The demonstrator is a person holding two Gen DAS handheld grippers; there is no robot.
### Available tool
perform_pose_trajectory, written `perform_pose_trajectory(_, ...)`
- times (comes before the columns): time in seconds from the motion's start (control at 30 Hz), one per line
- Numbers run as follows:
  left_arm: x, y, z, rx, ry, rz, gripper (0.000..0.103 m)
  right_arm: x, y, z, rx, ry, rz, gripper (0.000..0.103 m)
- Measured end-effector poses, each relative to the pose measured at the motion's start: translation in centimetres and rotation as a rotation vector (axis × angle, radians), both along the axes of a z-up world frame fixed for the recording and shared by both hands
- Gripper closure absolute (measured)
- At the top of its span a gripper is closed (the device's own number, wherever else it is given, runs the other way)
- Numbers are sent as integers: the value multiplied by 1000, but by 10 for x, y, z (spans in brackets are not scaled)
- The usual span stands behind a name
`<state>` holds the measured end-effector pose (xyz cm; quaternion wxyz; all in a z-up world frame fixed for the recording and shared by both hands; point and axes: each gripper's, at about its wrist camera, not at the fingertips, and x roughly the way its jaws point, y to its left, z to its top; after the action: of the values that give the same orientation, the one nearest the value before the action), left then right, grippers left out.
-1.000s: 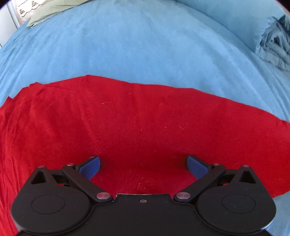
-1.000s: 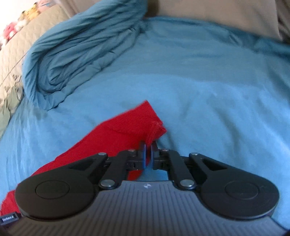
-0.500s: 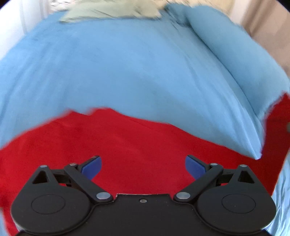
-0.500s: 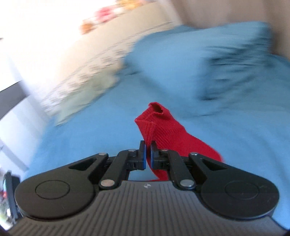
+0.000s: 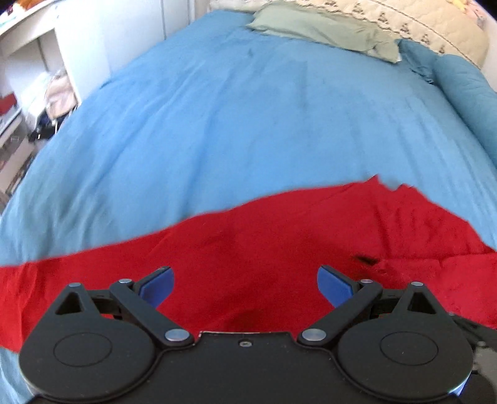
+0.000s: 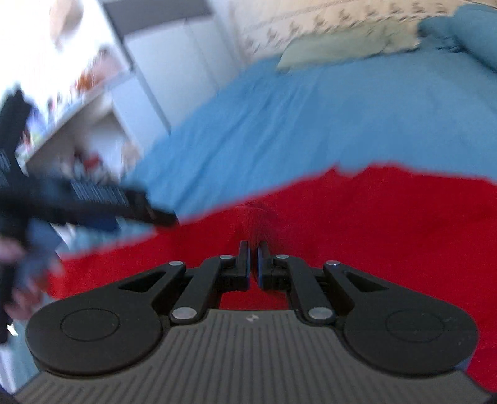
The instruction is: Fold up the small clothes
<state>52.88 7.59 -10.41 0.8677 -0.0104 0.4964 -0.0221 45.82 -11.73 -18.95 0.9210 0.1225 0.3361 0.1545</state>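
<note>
home bedroom, big bed with blue sheet (image 5: 248, 118), green pillow (image 5: 326, 31), patterned quilt (image 5: 419, 28), cluttered white shelves (image 5: 28, 77)

The left gripper (image 5: 245, 281) has its jaws spread wide, the blue pads (image 5: 157, 284) well apart and nothing between them. The right gripper (image 6: 253, 262) has its jaws drawn nearly together, a fold of red cloth (image 6: 372, 217) pinched between the fingertips (only a thin slit shows). In the right wrist view the left gripper (image 6: 93, 202) appears blurred at the left edge, with part of the person's hand (image 6: 18, 273) on it.
</note>
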Motion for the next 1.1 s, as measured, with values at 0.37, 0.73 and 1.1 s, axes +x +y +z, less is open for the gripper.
perform_pose_trajectory(0.37, -11, -1, -20, -137, 76, -60, 3, -14, 27, -53, -168, 14, 93, 48)
perform_pose_trajectory(0.73, -14, -65, -41, -236, 80, -228, 27, -52, -16, -19, -270, -19, 141, 8)
perform_pose_trajectory(1.1, -24, -65, -65, -217, -6, -139, 56, -69, -76, -32, -265, 43, 81, 8)
